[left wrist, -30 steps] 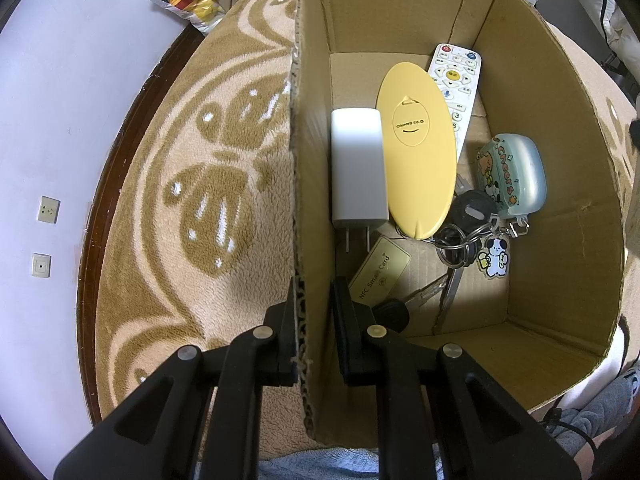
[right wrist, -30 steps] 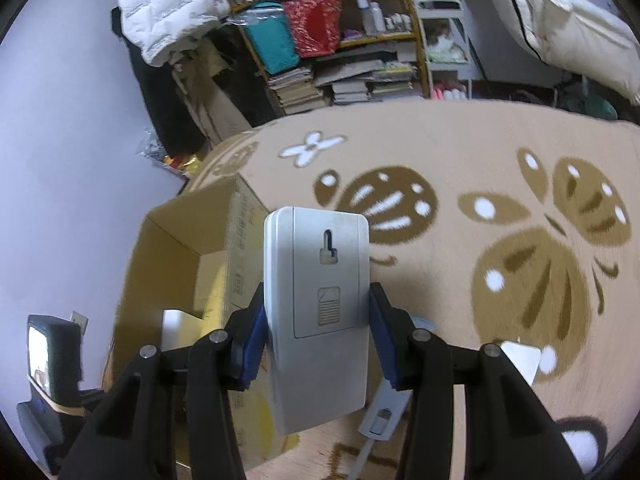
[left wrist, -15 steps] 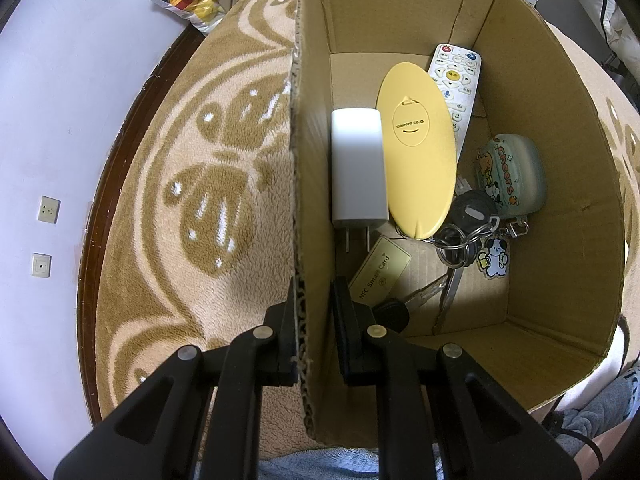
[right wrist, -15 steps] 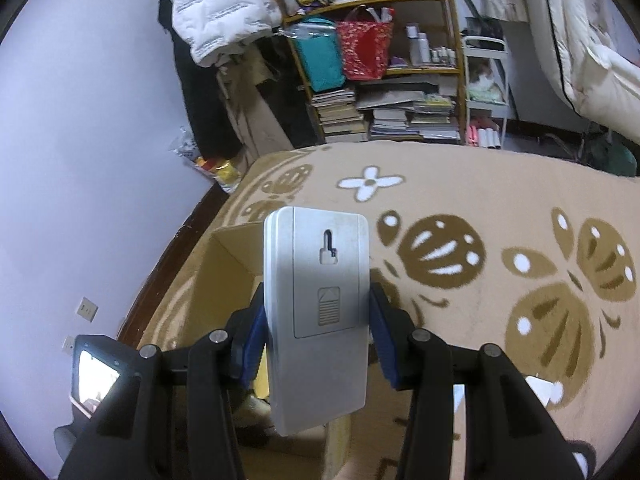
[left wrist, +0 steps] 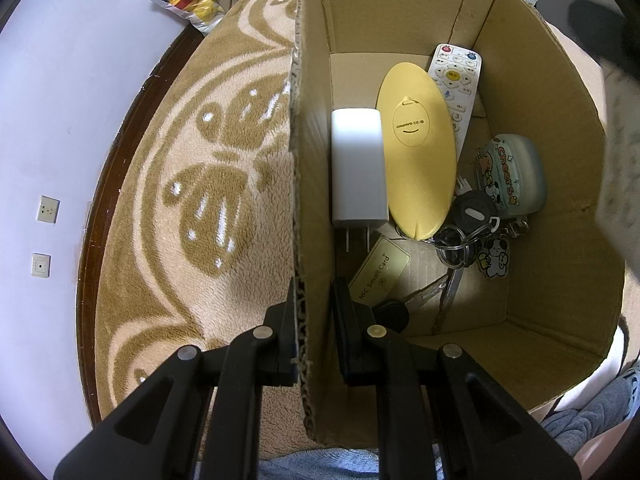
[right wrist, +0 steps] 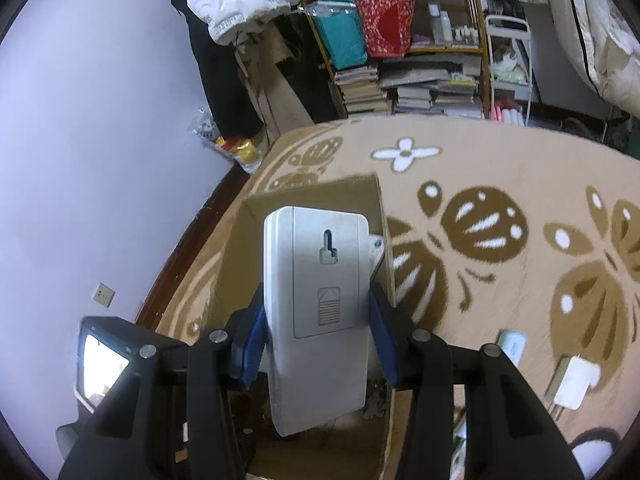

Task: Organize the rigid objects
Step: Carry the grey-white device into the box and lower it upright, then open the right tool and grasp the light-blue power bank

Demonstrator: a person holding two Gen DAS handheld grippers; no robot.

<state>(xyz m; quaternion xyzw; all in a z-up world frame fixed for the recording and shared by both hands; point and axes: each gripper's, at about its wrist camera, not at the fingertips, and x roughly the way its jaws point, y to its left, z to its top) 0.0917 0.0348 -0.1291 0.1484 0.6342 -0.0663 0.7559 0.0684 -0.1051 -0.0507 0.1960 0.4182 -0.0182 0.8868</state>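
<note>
An open cardboard box (left wrist: 540, 160) stands on the rug. Inside lie a white charger (left wrist: 358, 168), a yellow oval case (left wrist: 416, 148), a white remote (left wrist: 456, 80), a pale green earbud case (left wrist: 512, 176), keys (left wrist: 460, 236) and a cream card (left wrist: 380, 268). My left gripper (left wrist: 314, 292) is shut on the box's left wall, one finger inside and one outside. My right gripper (right wrist: 316, 320) is shut on a grey-white flat device (right wrist: 320, 280), back side up, above the box (right wrist: 312, 192). A blurred pale shape (left wrist: 616, 100) shows at the left wrist view's right edge.
A white charger (right wrist: 574, 380) and a small white gadget (right wrist: 512, 344) lie on the patterned rug (right wrist: 500, 184) right of the box. A crowded bookshelf (right wrist: 420, 88) stands behind, and a lilac wall (left wrist: 60, 120) is at the left. Snack bags (left wrist: 192, 4) lie at the rug's edge.
The right gripper has carried the grey-white device over to the box, which now lies under it. A blurred pale shape has entered the left wrist view's right edge. The left gripper has not moved.
</note>
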